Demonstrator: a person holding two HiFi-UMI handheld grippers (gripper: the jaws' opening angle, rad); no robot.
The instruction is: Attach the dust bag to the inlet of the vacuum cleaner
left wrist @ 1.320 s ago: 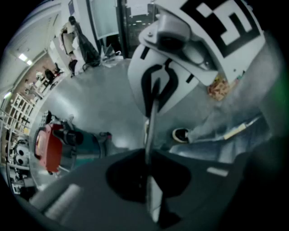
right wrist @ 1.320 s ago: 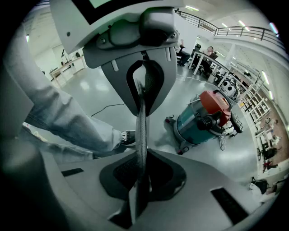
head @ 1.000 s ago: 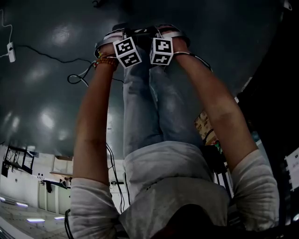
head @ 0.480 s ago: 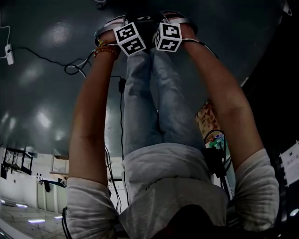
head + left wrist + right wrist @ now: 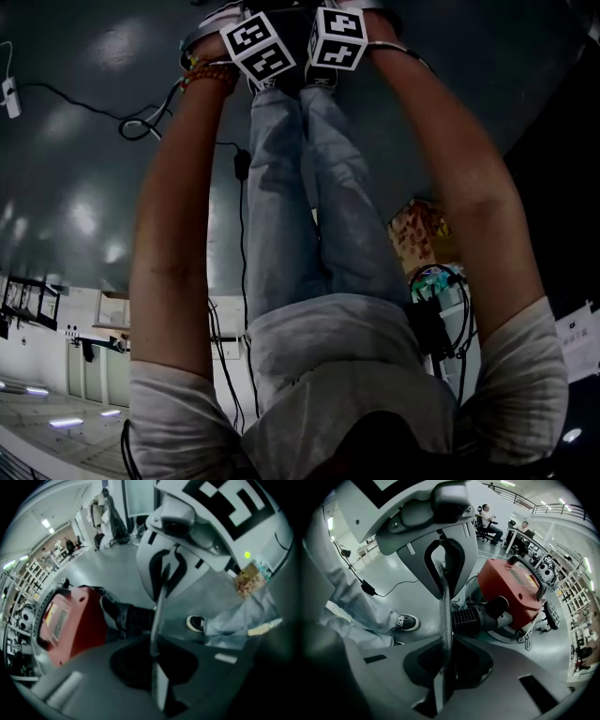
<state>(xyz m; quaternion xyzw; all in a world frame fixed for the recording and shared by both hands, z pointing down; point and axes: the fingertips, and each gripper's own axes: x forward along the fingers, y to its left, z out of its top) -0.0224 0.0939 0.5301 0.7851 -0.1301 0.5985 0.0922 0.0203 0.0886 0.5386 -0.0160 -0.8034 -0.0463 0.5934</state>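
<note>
The red vacuum cleaner [image 5: 70, 620] stands on the floor with its black ribbed hose [image 5: 133, 618] at the inlet. It also shows in the right gripper view, vacuum cleaner [image 5: 515, 592] and hose [image 5: 473, 618]. My two grippers face each other at arm's length, low over my feet. A thin flat sheet [image 5: 159, 606], seen edge-on, spans between them; it may be the dust bag. My left gripper [image 5: 157, 667] is shut on one edge. My right gripper [image 5: 443, 667] is shut on the other edge of the sheet [image 5: 445, 606]. In the head view only their marker cubes show, left [image 5: 264, 47] and right [image 5: 337, 39].
My legs and shoes [image 5: 407, 622] stand right under the grippers, beside the vacuum cleaner. A black cable [image 5: 141, 127] with a power brick [image 5: 241, 164] trails over the grey floor. People sit at desks [image 5: 487, 520] far behind. A printed box [image 5: 417, 234] lies near my right side.
Both marker cubes have slid toward the top of the head view, still side by side. The floor cable and power brick have come further into sight.
</note>
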